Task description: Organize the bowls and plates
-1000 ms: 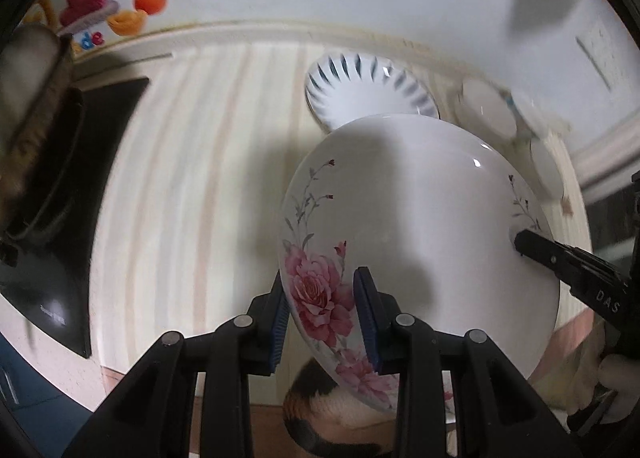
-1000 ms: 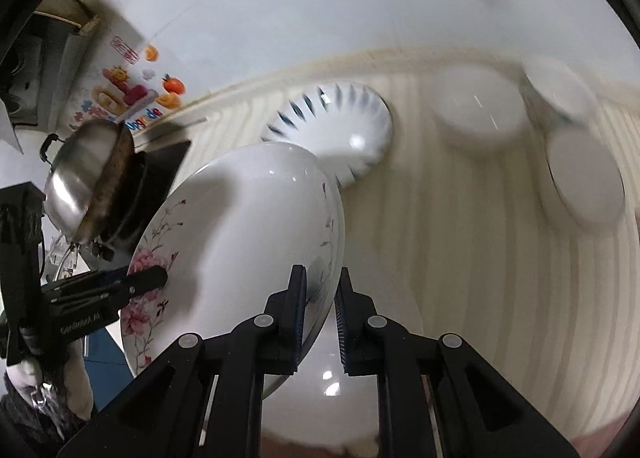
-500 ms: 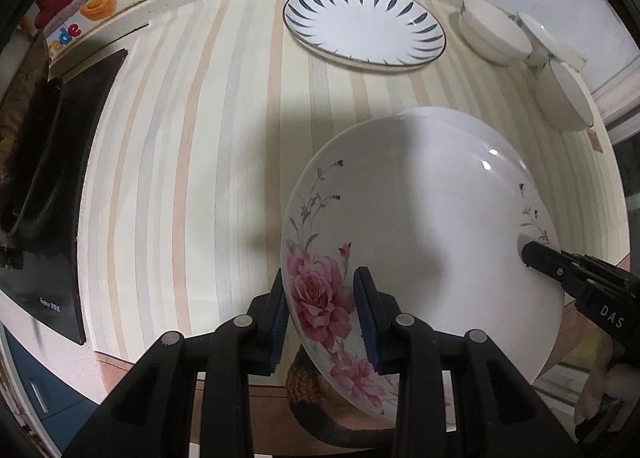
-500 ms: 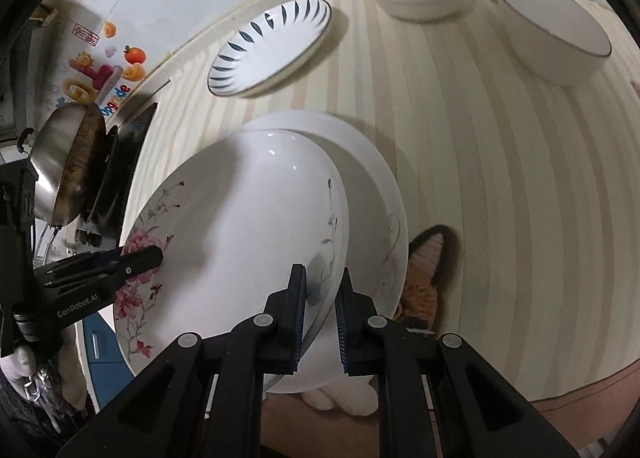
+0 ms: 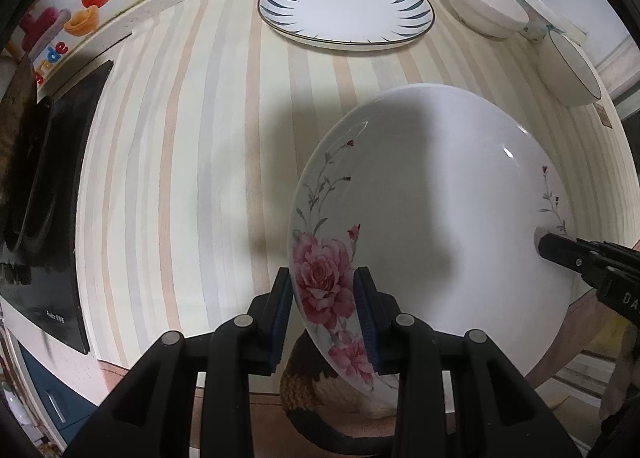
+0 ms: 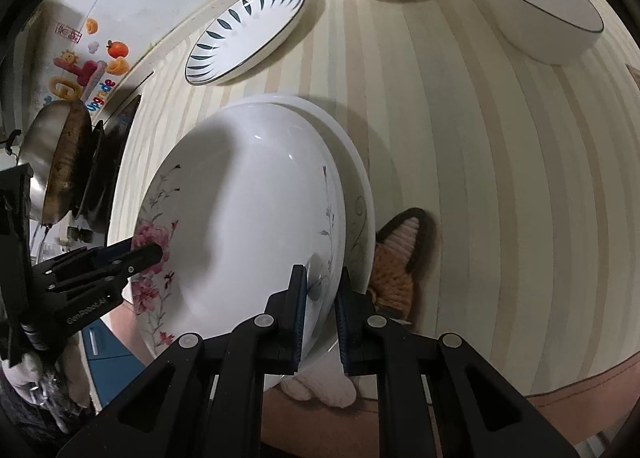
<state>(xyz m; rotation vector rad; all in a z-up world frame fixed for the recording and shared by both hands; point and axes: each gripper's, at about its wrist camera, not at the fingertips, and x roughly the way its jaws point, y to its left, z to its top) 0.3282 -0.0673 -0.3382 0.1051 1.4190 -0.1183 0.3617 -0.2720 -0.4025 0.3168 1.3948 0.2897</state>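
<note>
Both grippers hold a white plate with pink flowers (image 5: pixel 432 226), also in the right wrist view (image 6: pixel 248 226). My left gripper (image 5: pixel 323 318) is shut on its flowered rim. My right gripper (image 6: pixel 320 314) is shut on the opposite rim. The plate sits just over a second white plate (image 6: pixel 360 194) with a grey scroll pattern that lies on the striped counter (image 5: pixel 180 162). A plate with blue leaf marks (image 5: pixel 346 12) lies at the back, also in the right wrist view (image 6: pixel 246 32). White bowls (image 5: pixel 486 8) stand at the back right.
A blue-rimmed bowl (image 6: pixel 540 18) stands at the right. A black stove (image 5: pixel 44 194) with a steel pan (image 6: pixel 60 162) is at the left. A knitted fox-shaped mat (image 6: pixel 396 262) lies beside the lower plate at the counter's front edge.
The flowered plate has come down with both grippers, from tilted up high to low over the second plate. Both grips have held.
</note>
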